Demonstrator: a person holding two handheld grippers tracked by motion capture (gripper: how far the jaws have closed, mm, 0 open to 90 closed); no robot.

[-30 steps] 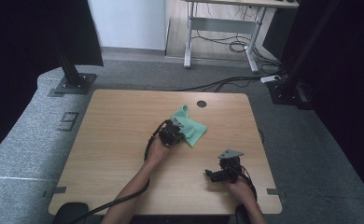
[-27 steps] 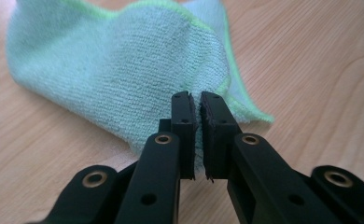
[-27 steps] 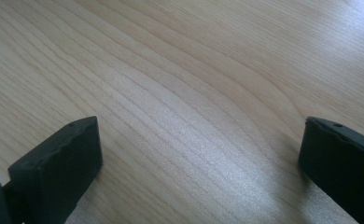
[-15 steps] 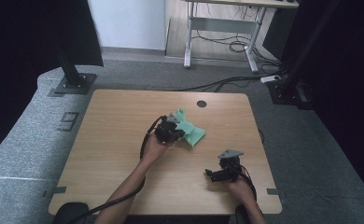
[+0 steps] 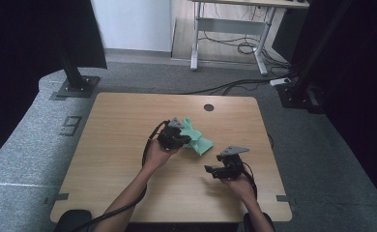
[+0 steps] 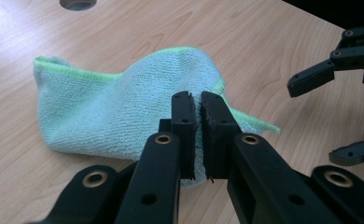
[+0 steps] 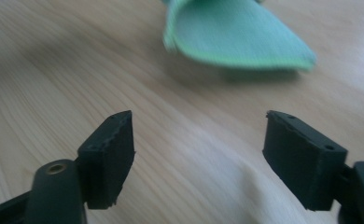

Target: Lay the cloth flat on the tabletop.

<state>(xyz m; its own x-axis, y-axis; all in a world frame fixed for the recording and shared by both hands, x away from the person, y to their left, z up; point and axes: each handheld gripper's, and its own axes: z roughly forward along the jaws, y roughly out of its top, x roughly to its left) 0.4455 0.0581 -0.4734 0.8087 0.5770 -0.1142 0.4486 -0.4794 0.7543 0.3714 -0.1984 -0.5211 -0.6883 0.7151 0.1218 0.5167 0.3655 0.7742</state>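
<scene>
now green cloth (image 6: 124,100) pinched in left gripper (image 6: 197,135).

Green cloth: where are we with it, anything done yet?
Done: the left gripper is shut on an edge of the green cloth, part lifted, the rest bunched on the table. In hand: the right gripper faces the cloth's free corner, its jaws apart and just closing a little, nothing between them. Left: likely grabbing that corner; no neat fold or spread shows yet.

the cloth (image 5: 196,139) lies on the table (image 5: 114,145) near its middle. your left gripper (image 5: 173,137) is just left of it, your right gripper (image 5: 224,169) nearer to you, to its right, apart.
</scene>
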